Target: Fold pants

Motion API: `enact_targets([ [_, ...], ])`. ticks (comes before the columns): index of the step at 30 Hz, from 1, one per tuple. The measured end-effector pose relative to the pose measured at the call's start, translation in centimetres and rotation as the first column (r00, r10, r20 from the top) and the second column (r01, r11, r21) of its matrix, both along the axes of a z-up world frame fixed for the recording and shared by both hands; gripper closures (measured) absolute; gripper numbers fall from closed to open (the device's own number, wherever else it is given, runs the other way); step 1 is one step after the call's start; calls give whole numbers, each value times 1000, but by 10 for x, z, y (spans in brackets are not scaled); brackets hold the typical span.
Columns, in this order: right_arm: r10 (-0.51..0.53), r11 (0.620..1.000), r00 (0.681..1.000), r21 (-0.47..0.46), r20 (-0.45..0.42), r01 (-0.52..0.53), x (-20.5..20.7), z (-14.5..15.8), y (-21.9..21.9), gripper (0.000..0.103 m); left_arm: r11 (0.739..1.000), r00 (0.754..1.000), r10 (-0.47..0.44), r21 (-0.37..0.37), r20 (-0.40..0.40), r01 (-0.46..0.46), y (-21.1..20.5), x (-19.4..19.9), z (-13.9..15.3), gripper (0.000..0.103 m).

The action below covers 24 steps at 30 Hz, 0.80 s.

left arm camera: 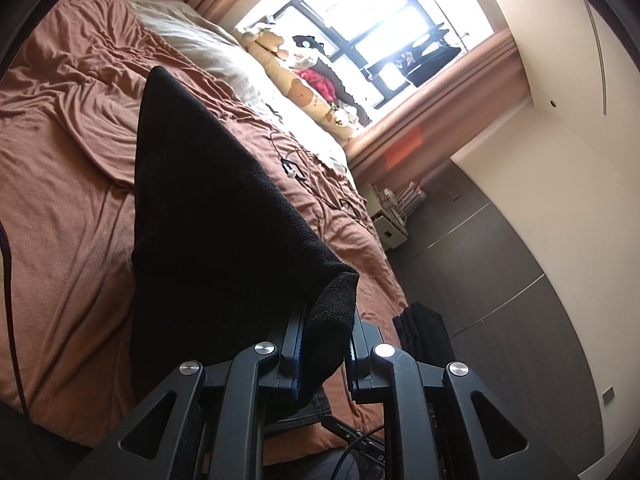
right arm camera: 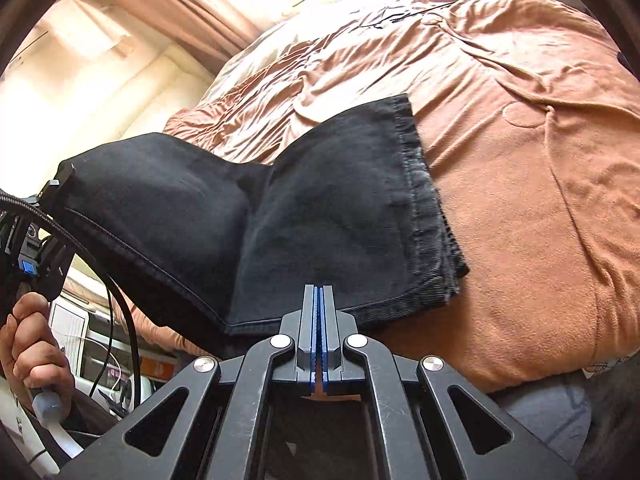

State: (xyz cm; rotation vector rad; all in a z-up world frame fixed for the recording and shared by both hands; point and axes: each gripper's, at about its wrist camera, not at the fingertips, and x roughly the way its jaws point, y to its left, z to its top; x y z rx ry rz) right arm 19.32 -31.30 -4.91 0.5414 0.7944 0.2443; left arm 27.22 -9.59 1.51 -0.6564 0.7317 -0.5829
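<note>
Daylight floods through a dark-framed window [left arm camera: 372, 28] hung with rust-toned curtains [left arm camera: 436, 100] onto a bed covered in a rumpled terracotta sheet [left arm camera: 68, 152], pale pillows [left arm camera: 216, 52] and soft toys [left arm camera: 304, 76] along its far edge, beside cream walls [left arm camera: 560, 152] and dark flooring [left arm camera: 480, 248].

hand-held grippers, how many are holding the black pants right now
2. The left hand-held gripper pinches a thick bunched fold; the right hand-held gripper is shut on the edge of the black pants, lifted over the bed.
</note>
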Motion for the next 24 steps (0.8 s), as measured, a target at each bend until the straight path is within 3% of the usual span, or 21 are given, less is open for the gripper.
enact_targets([
  [11,-82,996,996,23,-26,82,-28,-10,-41,103,993,990,-118,22,-72,120,-76,15,-38,86],
  [18,-125,991,990,42,-63,128,-37,-20,-61,103,971,959,-218,57,-183,231,-131,19,-88,86],
  [24,-136,989,989,48,-65,139,-42,-21,-65,103,963,948,-245,62,-204,262,-138,11,-98,86],
])
